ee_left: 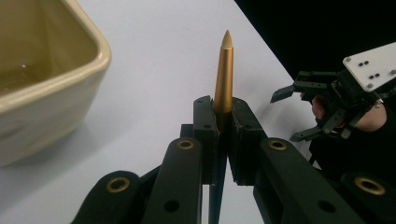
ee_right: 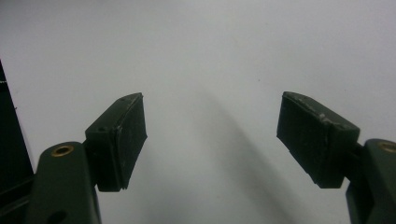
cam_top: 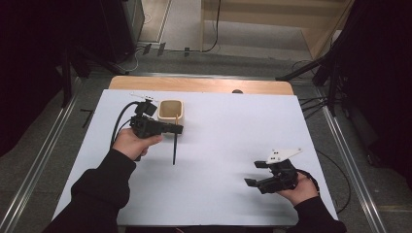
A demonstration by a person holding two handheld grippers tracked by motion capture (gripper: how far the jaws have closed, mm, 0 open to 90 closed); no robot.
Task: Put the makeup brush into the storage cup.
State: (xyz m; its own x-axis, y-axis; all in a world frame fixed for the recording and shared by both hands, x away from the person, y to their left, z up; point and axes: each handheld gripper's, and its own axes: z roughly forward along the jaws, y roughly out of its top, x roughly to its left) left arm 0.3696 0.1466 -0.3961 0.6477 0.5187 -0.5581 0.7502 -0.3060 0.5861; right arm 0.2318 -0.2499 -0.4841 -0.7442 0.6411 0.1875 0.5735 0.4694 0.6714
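Observation:
My left gripper is shut on a slim pen, held roughly upright just in front of a cream square bowl. The pen's dark shaft runs down from the jaws toward the white table. Its gold pointed end sticks out beyond the closed jaws in the left gripper view, where the bowl sits close at the left. My right gripper is open near the table's front right, nothing between its pads. It also appears far off as the right gripper in the left gripper view.
The white table sheet lies on a wooden top whose far edge shows behind it. Metal rails run along both sides. Cables trail from each gripper. Dark stands flank the table.

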